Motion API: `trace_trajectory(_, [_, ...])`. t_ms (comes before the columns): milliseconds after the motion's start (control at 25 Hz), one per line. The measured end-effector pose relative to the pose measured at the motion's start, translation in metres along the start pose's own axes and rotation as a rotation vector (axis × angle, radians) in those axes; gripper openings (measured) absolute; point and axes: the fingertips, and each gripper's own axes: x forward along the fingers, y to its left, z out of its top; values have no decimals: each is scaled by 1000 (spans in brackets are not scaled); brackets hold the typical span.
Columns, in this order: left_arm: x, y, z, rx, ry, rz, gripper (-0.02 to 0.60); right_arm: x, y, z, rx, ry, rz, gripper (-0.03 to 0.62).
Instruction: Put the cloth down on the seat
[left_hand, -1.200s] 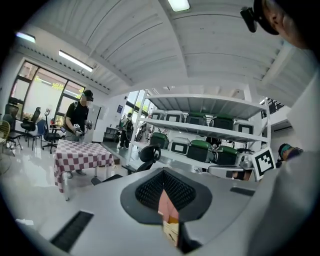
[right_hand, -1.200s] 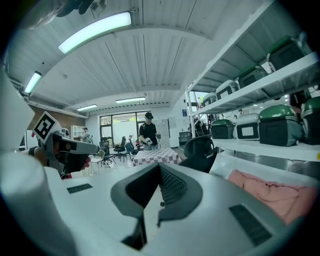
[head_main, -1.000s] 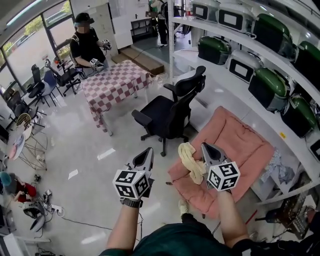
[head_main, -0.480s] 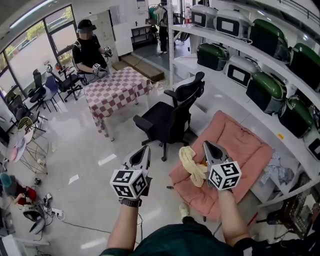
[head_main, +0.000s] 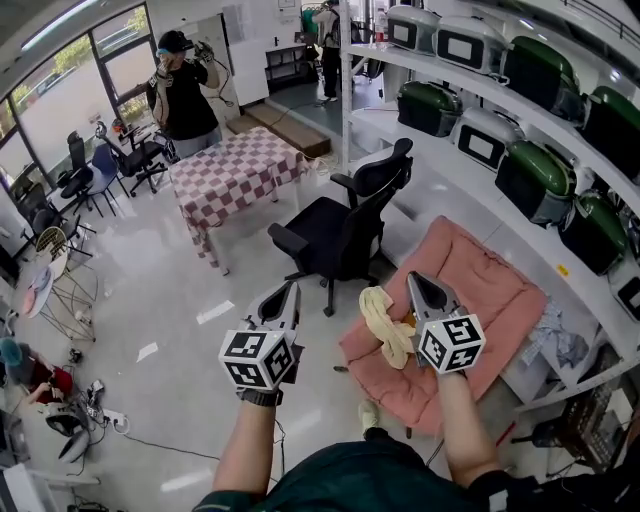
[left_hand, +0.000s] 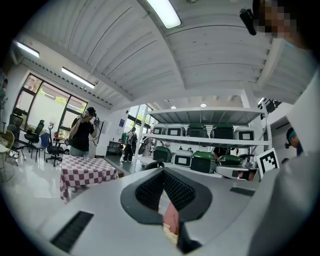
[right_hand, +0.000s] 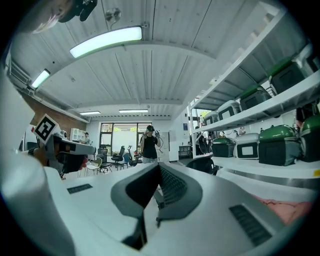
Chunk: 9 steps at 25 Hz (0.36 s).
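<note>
A crumpled yellow cloth (head_main: 385, 322) lies on the left edge of the pink padded seat (head_main: 485, 285), partly draped over its rim. In the head view my right gripper (head_main: 418, 284) hovers just right of the cloth and above the seat, jaws shut, apart from the cloth. My left gripper (head_main: 289, 292) is held over the floor to the left of the seat, jaws together and empty. The right gripper view shows the right gripper (right_hand: 159, 169) shut on nothing, pointing level into the room. The left gripper (left_hand: 162, 173) also points level; a sliver of pink shows below its pads.
A black office chair (head_main: 340, 228) stands just beyond the seat. Further back is a checkered table (head_main: 232, 172) with a person (head_main: 185, 92) behind it. Shelves with green and white cases (head_main: 500, 120) run along the right. Cables (head_main: 90, 410) lie on the floor at left.
Both grippers have risen a little, side by side. The cloth has stayed where it lies. The person at the far table has lifted both hands to the head.
</note>
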Motion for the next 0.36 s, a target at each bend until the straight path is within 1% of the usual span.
trace_trajectory(360, [3,2,1,0,-3,9,6,4,-3,-1,2,2,-1,3])
